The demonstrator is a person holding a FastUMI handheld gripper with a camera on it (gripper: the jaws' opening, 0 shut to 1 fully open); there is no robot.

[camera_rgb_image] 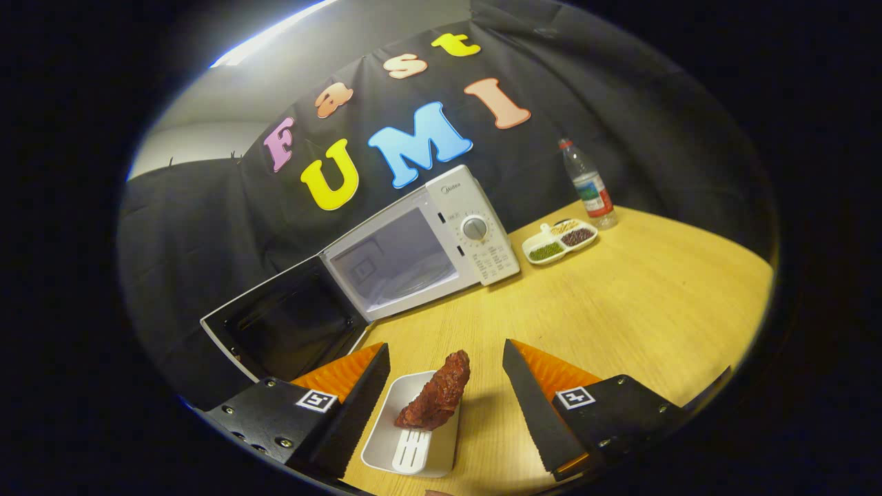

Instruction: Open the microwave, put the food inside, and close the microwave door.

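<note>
Here, gripper view: gripper [444, 386] spread wide, fingers [365, 393] flanking but clear of a small white tray [386, 434] on the wooden table [654, 310]. Reddish-brown food piece [436, 401] propped on the tray, leaning toward the microwave [420, 244]. Microwave beyond the tray, door [286, 327] swung fully open, cavity exposed. Right of the microwave, divided snack dish [558, 242]; behind it, plastic bottle [588, 184] upright.
</note>
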